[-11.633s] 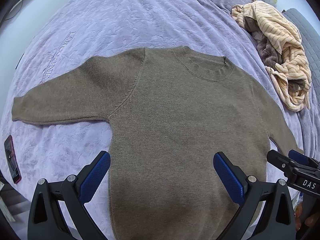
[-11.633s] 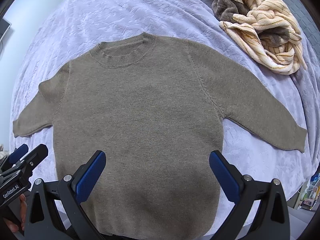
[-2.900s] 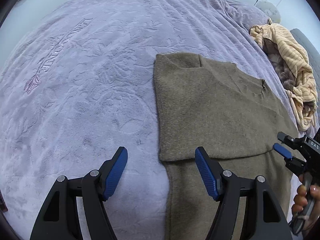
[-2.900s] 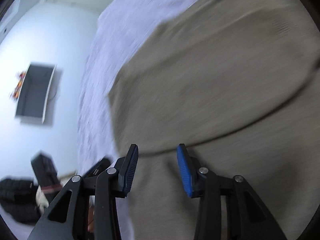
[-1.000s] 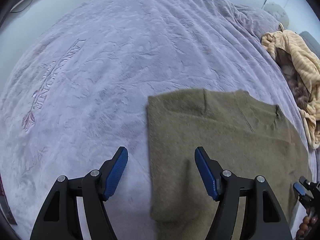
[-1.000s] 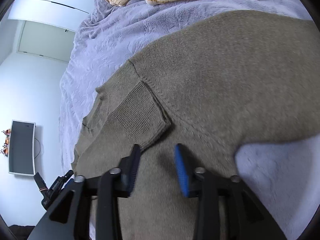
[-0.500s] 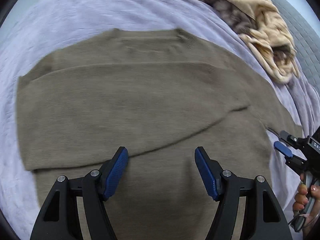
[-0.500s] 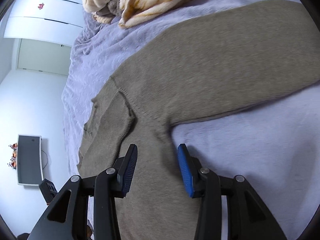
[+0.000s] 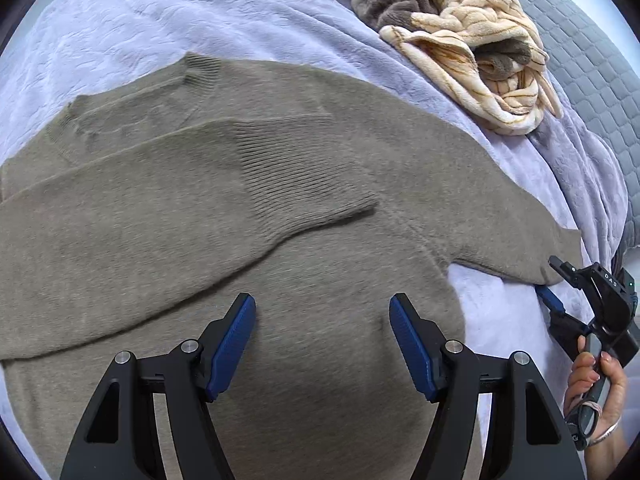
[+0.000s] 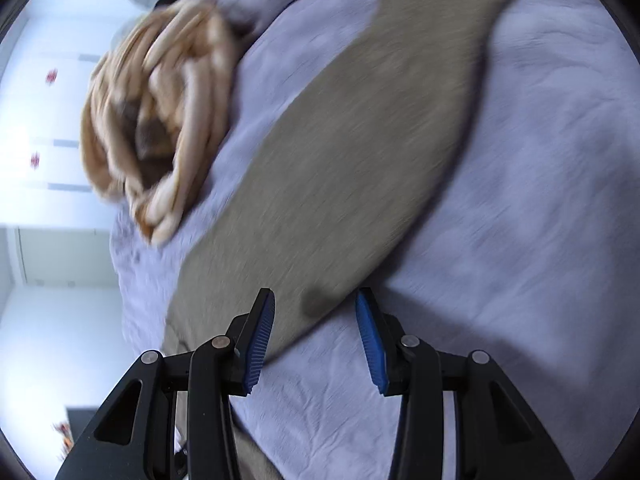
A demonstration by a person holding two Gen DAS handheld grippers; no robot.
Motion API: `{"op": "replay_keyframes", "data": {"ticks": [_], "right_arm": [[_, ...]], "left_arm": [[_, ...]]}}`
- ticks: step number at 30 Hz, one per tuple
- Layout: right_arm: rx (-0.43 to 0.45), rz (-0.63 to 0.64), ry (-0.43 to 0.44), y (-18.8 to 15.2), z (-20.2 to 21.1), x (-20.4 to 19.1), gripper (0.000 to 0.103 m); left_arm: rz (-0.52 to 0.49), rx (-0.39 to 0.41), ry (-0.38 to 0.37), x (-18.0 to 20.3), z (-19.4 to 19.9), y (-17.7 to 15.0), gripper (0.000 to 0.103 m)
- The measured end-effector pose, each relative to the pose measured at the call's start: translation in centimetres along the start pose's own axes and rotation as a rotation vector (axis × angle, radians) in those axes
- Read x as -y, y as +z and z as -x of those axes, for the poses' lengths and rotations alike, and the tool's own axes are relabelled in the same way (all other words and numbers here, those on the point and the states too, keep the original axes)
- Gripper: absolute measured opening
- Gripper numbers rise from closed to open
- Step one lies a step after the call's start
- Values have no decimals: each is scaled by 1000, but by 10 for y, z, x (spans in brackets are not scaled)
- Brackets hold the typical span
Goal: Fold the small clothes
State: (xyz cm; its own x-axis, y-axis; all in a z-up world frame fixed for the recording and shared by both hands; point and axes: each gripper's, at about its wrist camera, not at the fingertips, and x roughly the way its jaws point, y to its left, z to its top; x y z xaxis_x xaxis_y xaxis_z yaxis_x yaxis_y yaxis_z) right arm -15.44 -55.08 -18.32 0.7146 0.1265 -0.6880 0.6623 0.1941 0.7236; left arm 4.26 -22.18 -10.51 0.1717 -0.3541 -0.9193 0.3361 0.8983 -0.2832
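A brown knit sweater (image 9: 280,280) lies flat on the lilac bedspread (image 9: 160,28). Its left sleeve (image 9: 224,184) is folded across the chest, cuff ending near the middle. Its right sleeve (image 9: 500,216) still stretches out to the right; the same sleeve shows blurred in the right wrist view (image 10: 360,148). My left gripper (image 9: 322,344) is open and empty, hovering over the sweater's body. My right gripper (image 10: 316,336) is open and empty over the lower edge of that sleeve; it also shows in the left wrist view (image 9: 560,284), by the sleeve's cuff.
A crumpled beige striped fleece garment (image 9: 472,40) lies at the bed's far right, also in the right wrist view (image 10: 160,100). A grey quilted cover (image 9: 592,64) lies beyond it. White wardrobe doors (image 10: 40,240) stand behind.
My left gripper has swung right and closer over the sweater's body. My right gripper has moved along the outstretched sleeve toward its cuff, with its view blurred by motion.
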Motion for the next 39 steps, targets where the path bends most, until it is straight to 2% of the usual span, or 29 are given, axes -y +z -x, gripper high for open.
{"op": "replay_keyframes", "data": {"ticks": [6, 7, 8, 9, 10, 12, 18, 23, 26, 30, 33, 36, 37, 39], "right_arm": [[32, -114, 157, 18, -8, 13, 47], [33, -129, 187, 21, -10, 12, 41], [30, -143, 214, 21, -13, 8, 23], [19, -155, 240, 20, -19, 2, 13], [14, -155, 257, 22, -22, -5, 7], [3, -132, 302, 23, -25, -20, 7], [-65, 79, 382, 9, -37, -103, 7], [-177, 379, 426, -35, -68, -200, 7], [-270, 603, 425, -87, -94, -257, 7], [-387, 876, 377, -165, -131, -303, 7], [-475, 1078, 295, -227, -161, -312, 7], [-539, 1232, 184, -276, -190, -299, 7], [-555, 1260, 155, -284, -198, -293, 11], [-577, 1283, 70, -295, -211, -276, 11]], "left_arm": [[-4, 10, 4, 11, -4, 2, 70], [1, 16, 4, 11, -3, 3, 70], [6, 22, 4, 9, -2, 4, 70], [11, 27, 6, 7, -1, 4, 70], [18, 33, 8, 3, 1, 5, 70], [34, 47, 13, -5, 6, 4, 70], [76, 112, 66, -43, 25, -1, 70], [156, 141, 109, -97, 44, -12, 70], [231, 164, 132, -130, 55, -22, 70], [312, 181, 164, -171, 65, -36, 70], [347, 178, 181, -196, 68, -47, 70], [370, 167, 185, -216, 66, -57, 70], [373, 166, 180, -220, 65, -60, 70], [367, 170, 165, -223, 63, -62, 70]]}}
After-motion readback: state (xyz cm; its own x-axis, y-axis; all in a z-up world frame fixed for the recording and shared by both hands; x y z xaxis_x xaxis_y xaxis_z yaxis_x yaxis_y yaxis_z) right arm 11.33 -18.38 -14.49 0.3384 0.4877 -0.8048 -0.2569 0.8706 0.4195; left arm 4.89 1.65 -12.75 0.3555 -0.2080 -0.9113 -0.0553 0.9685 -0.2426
